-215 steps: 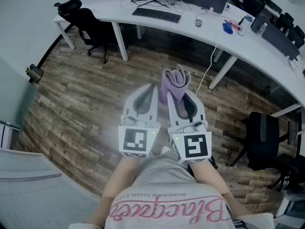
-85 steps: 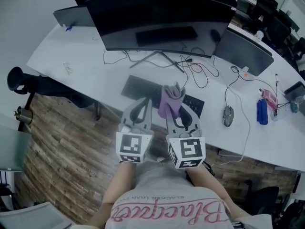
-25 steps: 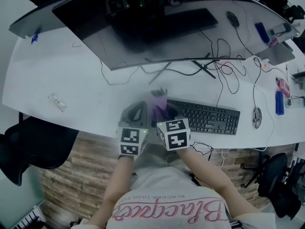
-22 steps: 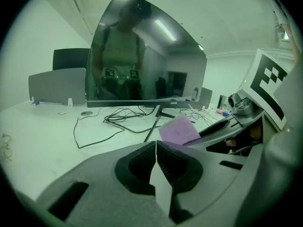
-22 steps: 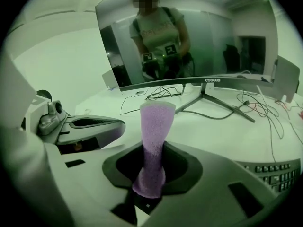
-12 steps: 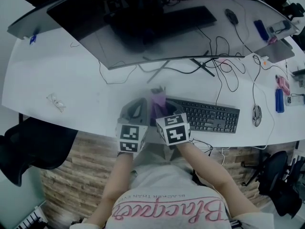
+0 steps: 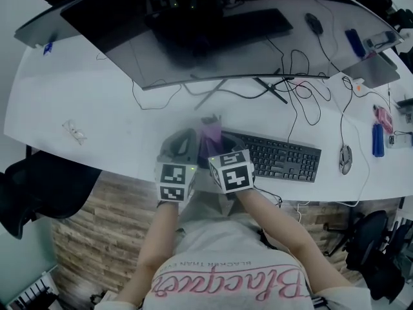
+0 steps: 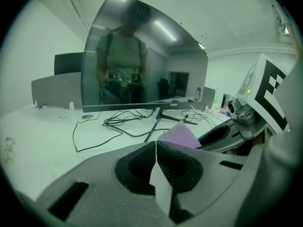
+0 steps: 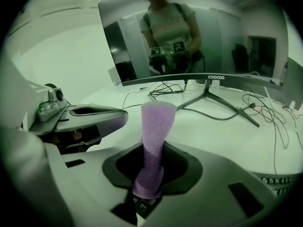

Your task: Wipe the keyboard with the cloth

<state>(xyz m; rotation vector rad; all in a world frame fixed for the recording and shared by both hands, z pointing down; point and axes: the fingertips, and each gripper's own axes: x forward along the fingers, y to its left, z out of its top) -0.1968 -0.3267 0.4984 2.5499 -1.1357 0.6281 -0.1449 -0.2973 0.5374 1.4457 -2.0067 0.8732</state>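
The right gripper [image 9: 149,186] pinched a folded purple fabric cloth [image 9: 156,126] that stood up from its jaws. The left gripper [image 8: 156,155], just beside it, was pressed together, empty. Within seconds both had come from mid-room down to the flat black keyboard [image 7: 281,157]; the cloth sat at its left end, so wiping looked ready to start.

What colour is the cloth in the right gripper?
Purple. The cloth shows best in the right gripper view.

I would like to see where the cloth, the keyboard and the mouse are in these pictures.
cloth [image 9: 155,136], right gripper view, middle of the upright purple strip.
keyboard [image 7: 284,160], head view, middle of the key field.
mouse [image 7: 346,158], head view, its back.
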